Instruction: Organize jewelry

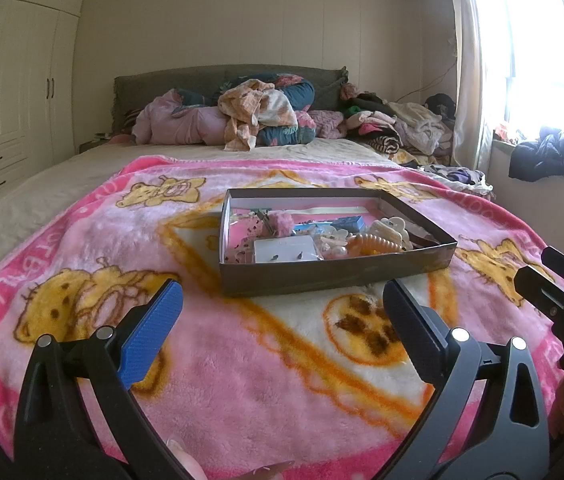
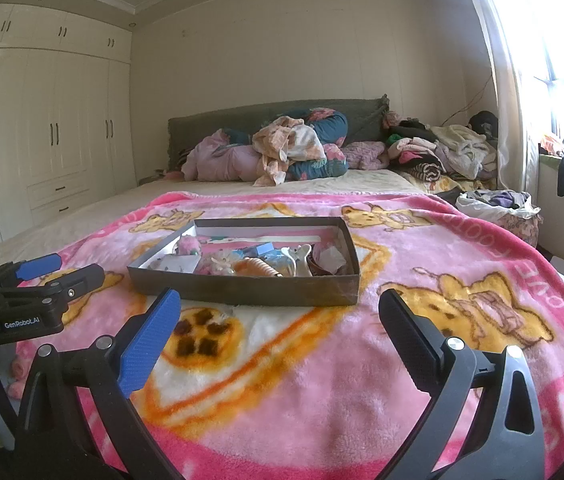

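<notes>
Left wrist view: left tongs (image 1: 282, 328) spread wide, holding nothing, above the pink bear blanket (image 1: 241, 380). Jewelry box (image 1: 334, 276) sits just ahead between the tips, lidless, apart from them. White earring card (image 1: 284, 250) at its near-left corner shows only here. Right tongs (image 1: 538, 276) poke in at right.

Right wrist view: right tongs (image 2: 279, 326) also wide apart, nothing held; box (image 2: 241, 290) ahead, slightly left. Left tongs (image 2: 61, 270) visible at left. Bed (image 2: 93, 216) piled with clothes (image 2: 294, 148), wardrobes (image 2: 53, 132) left, bright window (image 2: 562, 48) right.

Small pieces in the box (image 1: 334, 280), perhaps earrings and clips, too jumbled to identify.
</notes>
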{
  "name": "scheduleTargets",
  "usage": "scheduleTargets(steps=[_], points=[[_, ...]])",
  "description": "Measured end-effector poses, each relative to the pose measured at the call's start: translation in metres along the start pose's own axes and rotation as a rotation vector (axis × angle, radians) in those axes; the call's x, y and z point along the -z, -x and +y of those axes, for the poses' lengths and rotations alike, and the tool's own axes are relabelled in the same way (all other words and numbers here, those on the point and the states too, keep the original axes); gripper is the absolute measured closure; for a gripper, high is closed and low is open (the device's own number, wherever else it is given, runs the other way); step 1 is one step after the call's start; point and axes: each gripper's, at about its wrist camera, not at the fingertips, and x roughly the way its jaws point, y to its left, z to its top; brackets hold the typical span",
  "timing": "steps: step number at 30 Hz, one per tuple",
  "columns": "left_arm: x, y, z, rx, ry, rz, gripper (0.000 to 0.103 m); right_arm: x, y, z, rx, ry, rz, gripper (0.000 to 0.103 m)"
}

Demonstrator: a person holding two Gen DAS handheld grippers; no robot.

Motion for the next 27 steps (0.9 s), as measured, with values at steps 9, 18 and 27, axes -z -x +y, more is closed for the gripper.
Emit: scheduleTargets(steps=[9, 18, 27], points=[[0.0, 0.0005, -0.001, 0.0, -0.001, 0.001, 0.011, 0.0, -0.0005, 0.0022, -0.002, 0.005, -0.003, 0.006], [0.0001, 0.0009, -0.0018, -0.001, -0.002, 0.001, 0.011, -0.0003, -0.0006, 0.0036, -0.002, 0.005, -0.005, 0.006], [0.0005, 0.0007, -0.0021, -0.001, -0.001, -0.001, 0.011, -0.0004, -0.0006, 0.0041, -0.002, 0.007, -0.004, 0.006]])
